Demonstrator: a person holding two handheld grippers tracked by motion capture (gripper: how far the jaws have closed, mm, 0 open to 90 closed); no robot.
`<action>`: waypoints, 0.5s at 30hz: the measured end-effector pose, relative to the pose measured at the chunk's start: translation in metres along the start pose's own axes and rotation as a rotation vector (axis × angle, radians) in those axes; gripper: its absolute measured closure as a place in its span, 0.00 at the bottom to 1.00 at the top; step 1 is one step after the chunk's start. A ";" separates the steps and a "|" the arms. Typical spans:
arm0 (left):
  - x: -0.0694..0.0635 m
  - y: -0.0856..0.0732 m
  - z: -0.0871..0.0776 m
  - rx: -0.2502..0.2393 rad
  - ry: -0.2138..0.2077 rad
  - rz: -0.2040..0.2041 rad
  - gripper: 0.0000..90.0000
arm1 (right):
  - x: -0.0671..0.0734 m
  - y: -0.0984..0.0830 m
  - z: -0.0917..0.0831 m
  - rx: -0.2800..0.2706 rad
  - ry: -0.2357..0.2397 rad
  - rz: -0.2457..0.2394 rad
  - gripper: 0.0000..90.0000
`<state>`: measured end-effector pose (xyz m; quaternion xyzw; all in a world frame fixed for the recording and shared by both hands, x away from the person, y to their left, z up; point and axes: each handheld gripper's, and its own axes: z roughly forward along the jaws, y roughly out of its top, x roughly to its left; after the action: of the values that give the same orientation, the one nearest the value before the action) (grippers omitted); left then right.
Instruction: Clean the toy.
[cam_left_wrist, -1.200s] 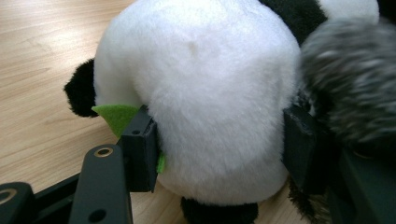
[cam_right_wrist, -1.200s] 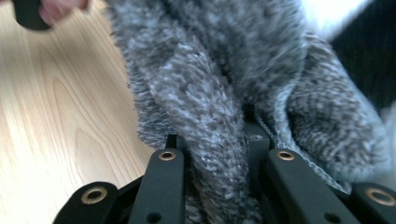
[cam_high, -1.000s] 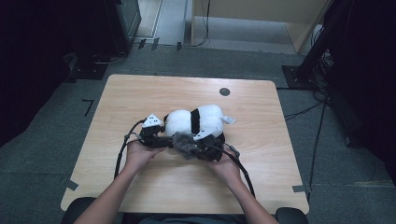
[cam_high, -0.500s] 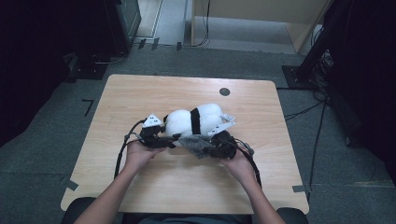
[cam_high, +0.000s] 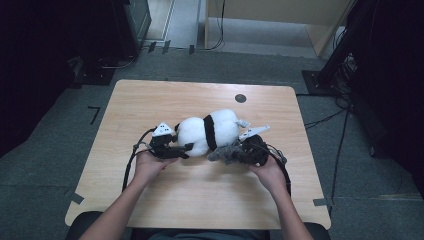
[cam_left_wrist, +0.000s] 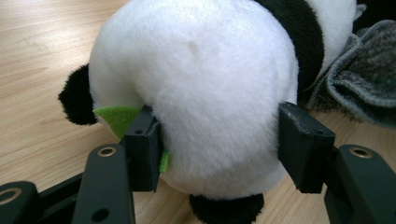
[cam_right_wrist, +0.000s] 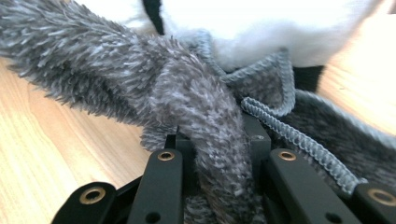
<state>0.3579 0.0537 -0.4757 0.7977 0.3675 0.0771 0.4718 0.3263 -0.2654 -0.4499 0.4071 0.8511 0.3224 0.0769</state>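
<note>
Left gripper (cam_left_wrist: 217, 144) was clamped on the round white rump of the plush panda (cam_high: 210, 131), pads sunk into soft pile; black band around its middle, green felt scrap by one pad. Panda lay on its side mid-table (cam_high: 150, 100), pale wood grain. Right gripper (cam_right_wrist: 219, 149) was pinched shut on fuzzy grey cloth (cam_right_wrist: 140, 84) with corded edging, bunched against the panda.

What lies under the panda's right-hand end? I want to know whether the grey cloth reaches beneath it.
The grey fuzzy cloth lies against the plush panda, its edge tucked below the white body; the right gripper pinches it. How far under it reaches is covered by the panda.
</note>
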 end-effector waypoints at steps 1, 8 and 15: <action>0.000 0.000 0.000 0.000 0.000 0.001 0.44 | -0.002 0.000 -0.002 -0.003 -0.006 0.005 0.84; 0.000 0.000 0.000 -0.003 0.001 0.000 0.44 | -0.018 -0.005 -0.014 -0.034 -0.044 0.049 0.84; 0.000 -0.001 0.000 -0.004 0.004 0.005 0.45 | -0.032 -0.002 -0.027 -0.109 -0.121 0.095 0.84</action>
<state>0.3572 0.0538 -0.4763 0.7976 0.3662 0.0809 0.4724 0.3354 -0.3030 -0.4338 0.4610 0.8058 0.3464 0.1346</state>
